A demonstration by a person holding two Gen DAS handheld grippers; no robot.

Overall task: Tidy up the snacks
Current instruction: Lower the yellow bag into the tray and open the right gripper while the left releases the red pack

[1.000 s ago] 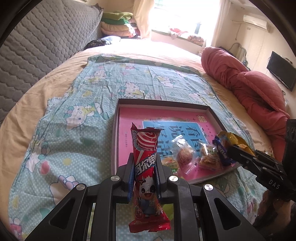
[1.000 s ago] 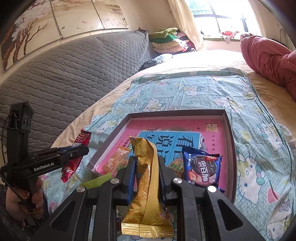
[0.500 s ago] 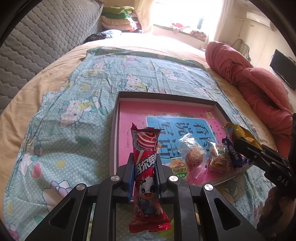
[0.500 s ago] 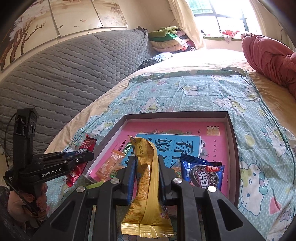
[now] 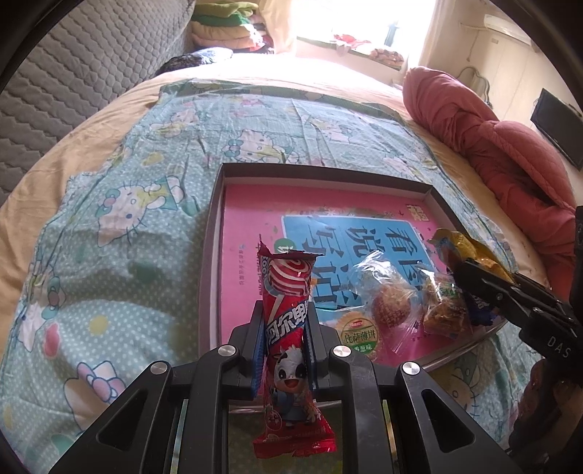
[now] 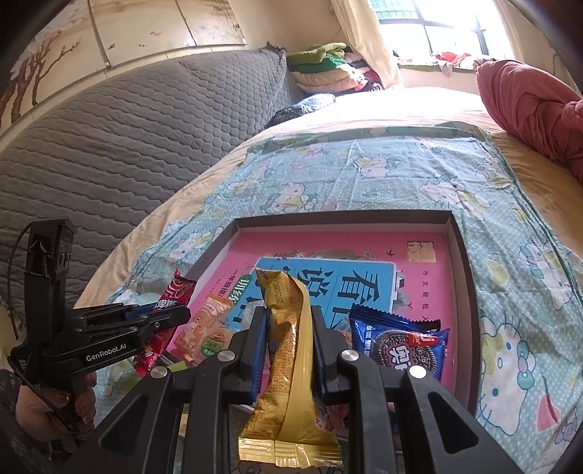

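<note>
1 bed (image 5: 120, 120), cartoon-print sheet (image 5: 120, 226), bright window (image 6: 448, 22)

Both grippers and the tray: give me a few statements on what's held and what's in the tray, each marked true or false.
1. The left gripper is shut on a red snack packet. True.
2. The right gripper is empty. False: its fingers clamp a yellow snack packet.
3. A blue cookie packet lies in the tray. True.
4. The tray sits on a bare wooden table. False: it sits on a cartoon-print cloth on a bed.
5. The tray holds no snacks. False: several lie inside.
</note>
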